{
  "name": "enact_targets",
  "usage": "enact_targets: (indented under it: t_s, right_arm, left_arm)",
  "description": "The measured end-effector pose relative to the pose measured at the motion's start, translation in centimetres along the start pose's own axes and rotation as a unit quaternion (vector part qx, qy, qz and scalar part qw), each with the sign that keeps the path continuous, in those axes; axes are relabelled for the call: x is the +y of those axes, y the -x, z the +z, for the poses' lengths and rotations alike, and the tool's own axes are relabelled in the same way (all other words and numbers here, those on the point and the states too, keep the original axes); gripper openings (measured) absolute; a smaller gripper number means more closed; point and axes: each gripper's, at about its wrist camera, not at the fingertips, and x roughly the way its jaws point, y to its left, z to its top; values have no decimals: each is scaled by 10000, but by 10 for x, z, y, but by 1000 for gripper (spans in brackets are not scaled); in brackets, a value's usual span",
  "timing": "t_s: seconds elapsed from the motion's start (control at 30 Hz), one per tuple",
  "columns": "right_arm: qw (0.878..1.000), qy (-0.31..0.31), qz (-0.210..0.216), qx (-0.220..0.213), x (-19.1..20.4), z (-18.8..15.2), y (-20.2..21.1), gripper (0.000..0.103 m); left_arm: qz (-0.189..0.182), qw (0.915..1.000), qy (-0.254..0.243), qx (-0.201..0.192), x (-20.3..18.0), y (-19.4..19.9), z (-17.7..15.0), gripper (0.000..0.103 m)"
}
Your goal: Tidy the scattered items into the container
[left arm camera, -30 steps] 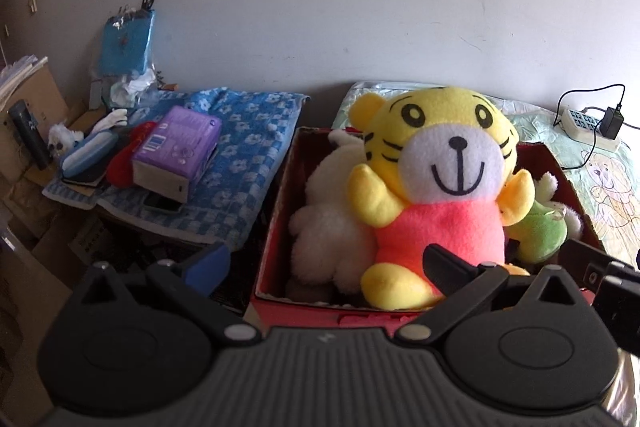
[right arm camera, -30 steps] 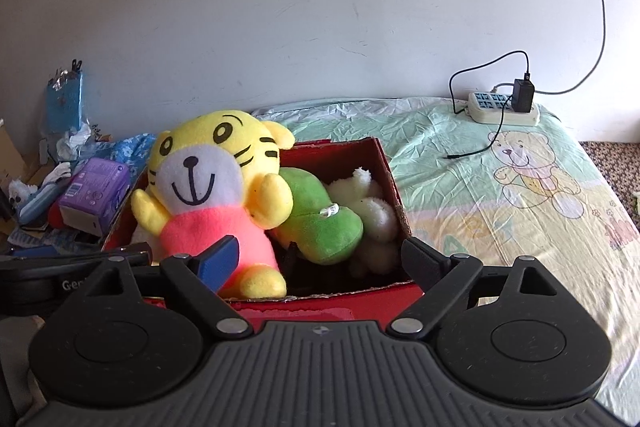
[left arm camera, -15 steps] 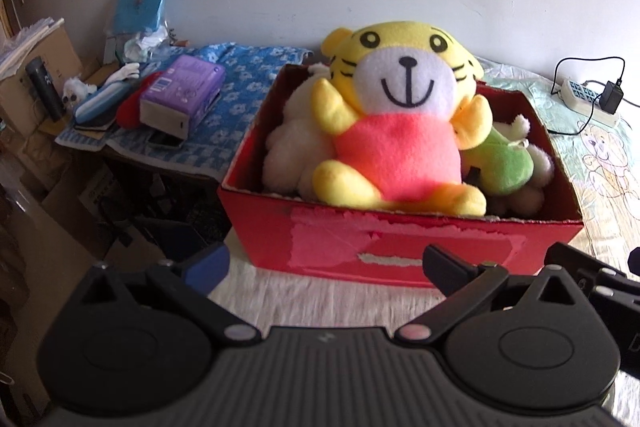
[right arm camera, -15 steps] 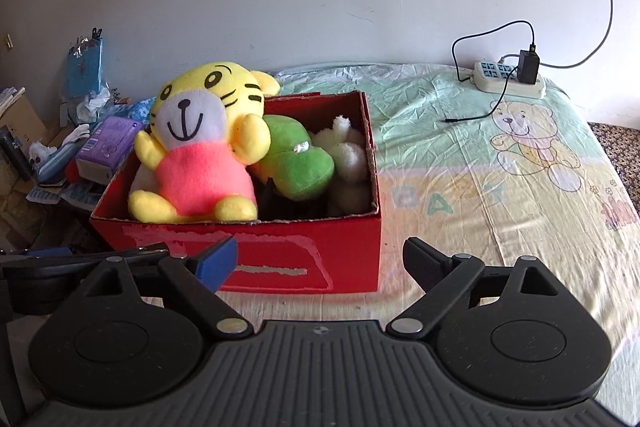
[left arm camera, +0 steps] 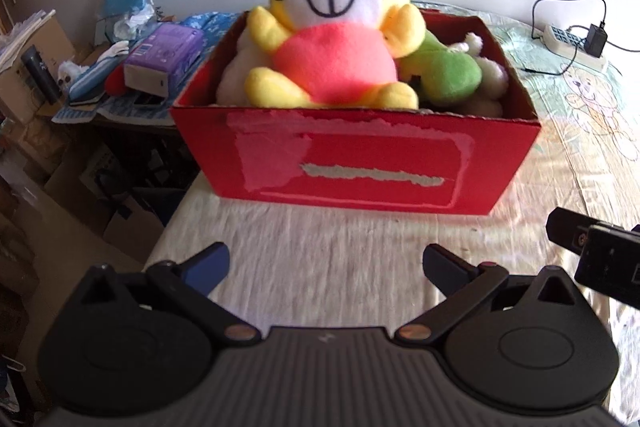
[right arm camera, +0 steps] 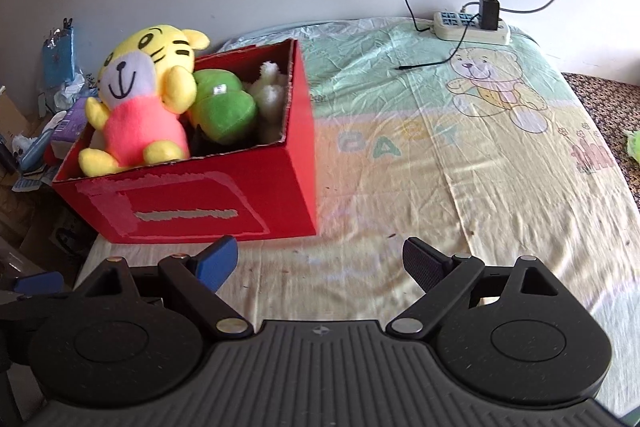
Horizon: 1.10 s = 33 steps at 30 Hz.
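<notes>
Left wrist view: the left hand-held gripper is open and empty; the red box fills centre frame, the tiger plush (piled high) could topple out. Right wrist view: the right hand-held gripper is open too; the box sits at left.

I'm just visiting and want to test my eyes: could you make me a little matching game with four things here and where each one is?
Things:
1. tiger plush
2. power strip
3. purple pack
4. green plush

Places:
A. far end of the bedsheet
B. side table left of the red box
C. box, left part
D. box, middle

Pairs: 1-C, 2-A, 3-B, 4-D
</notes>
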Motion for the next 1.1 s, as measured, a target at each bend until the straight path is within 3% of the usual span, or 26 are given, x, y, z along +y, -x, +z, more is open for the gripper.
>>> enact_targets:
  t_s: [0.3,0.53,0.8,1.1]
  right_arm:
    - [9969,-580,-526,-44,-50,-5,8,92]
    - [9958,-655,-640,52,-63,-10,5,92]
    - [9977,-497,-466,28,-37,-1,-1,92]
    - [9990,-305,-246,192,16,5,-15,92]
  left_arm:
    - [-469,9958,-783,-1,-66,2,-6,103]
    - [-661,9931,-965,29,-86,-1,-8,103]
    - [-580,9950,-807,40,-65,-8,0,103]
    - [-461,9971,-579,177,-14,-20,14,103]
